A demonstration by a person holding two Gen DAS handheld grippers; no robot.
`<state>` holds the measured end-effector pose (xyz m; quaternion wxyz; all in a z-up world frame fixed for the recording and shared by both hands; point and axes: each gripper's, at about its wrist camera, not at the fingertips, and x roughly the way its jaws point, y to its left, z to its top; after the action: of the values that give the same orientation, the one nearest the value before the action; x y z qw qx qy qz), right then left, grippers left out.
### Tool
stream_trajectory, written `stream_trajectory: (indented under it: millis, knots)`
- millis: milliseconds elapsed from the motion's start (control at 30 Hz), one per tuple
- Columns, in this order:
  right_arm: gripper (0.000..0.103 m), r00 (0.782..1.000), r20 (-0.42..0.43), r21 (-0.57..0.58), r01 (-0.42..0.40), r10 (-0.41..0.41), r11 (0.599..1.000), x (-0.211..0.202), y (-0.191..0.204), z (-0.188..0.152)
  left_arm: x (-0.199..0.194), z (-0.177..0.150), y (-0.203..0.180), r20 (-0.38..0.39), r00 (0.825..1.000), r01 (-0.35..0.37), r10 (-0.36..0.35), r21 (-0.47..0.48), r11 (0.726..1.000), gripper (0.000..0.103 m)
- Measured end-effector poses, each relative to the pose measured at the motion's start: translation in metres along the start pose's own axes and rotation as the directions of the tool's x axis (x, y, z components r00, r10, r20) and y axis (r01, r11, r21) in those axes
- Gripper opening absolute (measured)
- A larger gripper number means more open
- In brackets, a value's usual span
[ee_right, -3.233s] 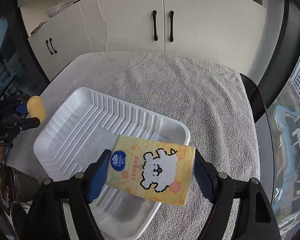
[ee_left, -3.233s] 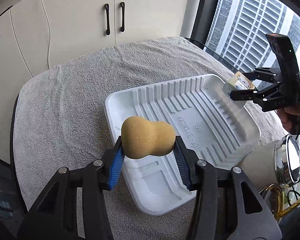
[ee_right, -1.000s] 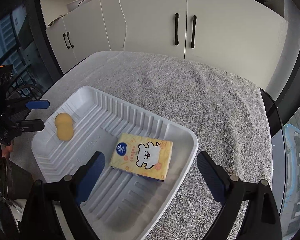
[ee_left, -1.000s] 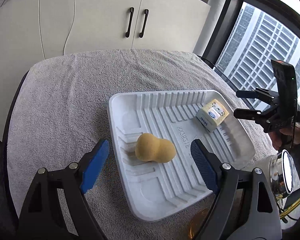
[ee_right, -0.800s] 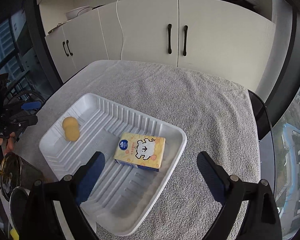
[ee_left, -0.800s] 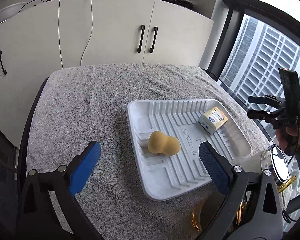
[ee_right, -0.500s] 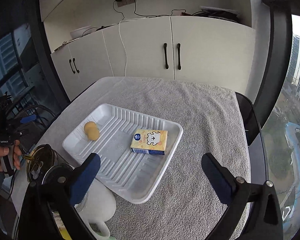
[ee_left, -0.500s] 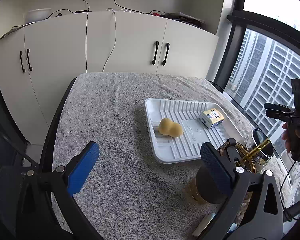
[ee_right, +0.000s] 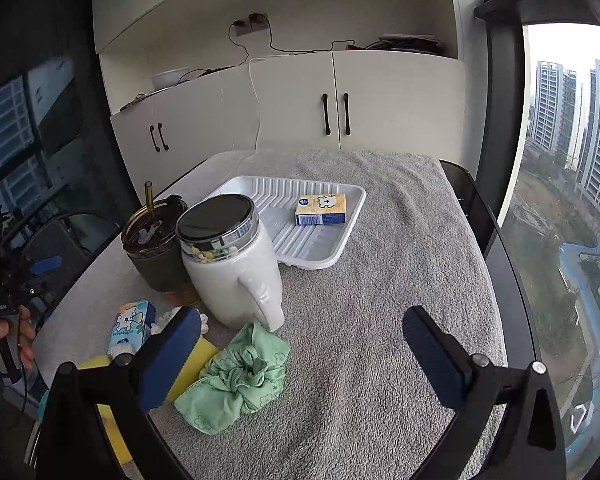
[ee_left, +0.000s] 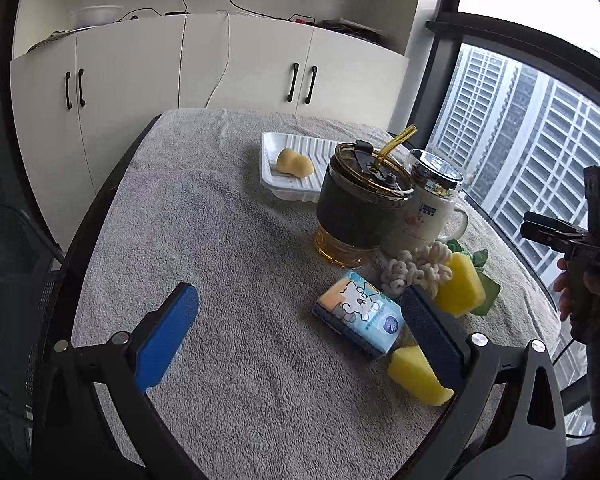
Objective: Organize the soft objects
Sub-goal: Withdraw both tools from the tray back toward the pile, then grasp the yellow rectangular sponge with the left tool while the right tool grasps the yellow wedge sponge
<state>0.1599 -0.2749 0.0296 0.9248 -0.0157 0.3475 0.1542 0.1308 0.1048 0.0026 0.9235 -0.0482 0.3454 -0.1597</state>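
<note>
Table: a round top under a grey towel (ee_left: pixel 236 240), seen from both wrist cameras, with white cabinets (ee_right: pixel 300 120) behind and tower blocks outside the window.
White tray (ee_right: pixel 332 248): sits on the far part of the towel, holding two soft items well apart from each other.
Dark tumbler (ee_left: pixel 360 208): stands just in front of the tray, an amber straw rising through its lid.
White mug (ee_right: pixel 236 272): upright just beside the tumbler, capped with a dark, chrome-rimmed lid, handle turned toward the right wrist camera.
Left gripper (ee_left: pixel 296 340): blue-padded jaws spread wide and empty, hovering over the near towel; the blue tissue pack lies between them in the left wrist view.
Right gripper (ee_right: pixel 300 356): jaws likewise wide apart, gripping nothing, above bare towel just right of the green cloth.
Green cloth (ee_right: pixel 240 376): a crumpled heap against the foot of the mug.
Yellow sponges (ee_left: pixel 460 284): one beside the cream scrunchie, a second (ee_left: pixel 416 376) at the table's near edge, partly behind the left gripper's finger.
Blue tissue pack (ee_left: pixel 360 314): lying flat on the towel, cartoon side up, outside the tray.
Yellow tissue pack (ee_right: pixel 321 209): resting in the tray's right half.
Cream scrunchie (ee_left: pixel 416 268): bunched on the towel between the tumbler and a sponge.
Tan sponge (ee_left: pixel 295 163): peanut-shaped, lying in the tray's left end.
</note>
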Motion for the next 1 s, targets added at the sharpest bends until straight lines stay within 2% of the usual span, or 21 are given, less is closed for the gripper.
stream_trajectory:
  millis: [233, 433, 700, 1000]
  knots:
    - [0.103, 0.999, -0.044, 0.018, 0.008, -0.007, 1.000, -0.020, 0.024, -0.059, -0.020, -0.046, -0.024, -0.022, 1.000, -0.012, 0.012, 0.007, 1.000, 0.103]
    - [0.103, 0.997, -0.070, 0.040, -0.027, 0.030, 0.999, -0.028, 0.048, -0.090, -0.026, -0.068, -0.038, -0.046, 0.999, 0.006, -0.006, 0.000, 1.000, 0.103]
    - [0.103, 0.995, -0.081, 0.000, -0.056, 0.056, 0.998, -0.029, 0.083, -0.111, -0.035, -0.081, -0.055, -0.035, 0.999, 0.034, -0.034, 0.005, 0.999, 0.103]
    - [0.103, 0.992, -0.074, -0.053, -0.102, 0.098, 0.993, -0.010, 0.122, -0.115, -0.028, -0.074, -0.080, -0.042, 0.995, 0.095, -0.094, 0.023, 0.995, 0.103]
